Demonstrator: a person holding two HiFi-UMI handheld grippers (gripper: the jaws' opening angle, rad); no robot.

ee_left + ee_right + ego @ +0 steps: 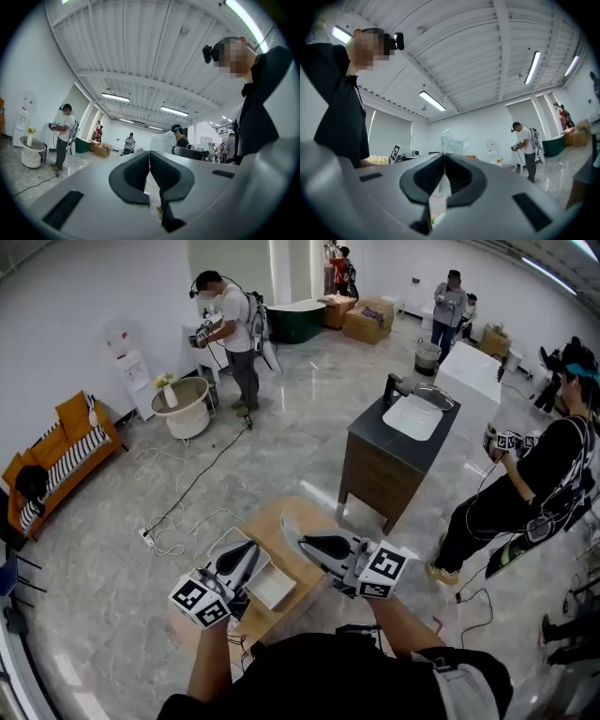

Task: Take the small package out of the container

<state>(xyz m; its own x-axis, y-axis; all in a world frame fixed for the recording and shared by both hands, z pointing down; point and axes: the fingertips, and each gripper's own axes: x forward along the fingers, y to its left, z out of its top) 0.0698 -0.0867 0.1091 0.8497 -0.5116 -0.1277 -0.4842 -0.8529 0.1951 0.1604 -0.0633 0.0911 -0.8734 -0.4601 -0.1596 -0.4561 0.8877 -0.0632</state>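
My right gripper [304,543] is shut on a small clear plastic package [290,532], held up above the wooden table [305,577]. In the right gripper view the package [451,140] sticks out past the closed jaws of the right gripper [444,159], and its lower part shows between them. The white open container [274,590] lies on the table below and to the left. My left gripper [251,549] hovers over the container, jaws together with nothing between them. The left gripper view shows the left gripper [149,157] shut, with the package [163,140] beyond it.
A dark cabinet with a white sink top [398,442] stands just past the table. A cable [178,498] trails over the floor at left. A person in black [525,493] stands at right, another person [234,334] at the back left near a round white stand [183,407].
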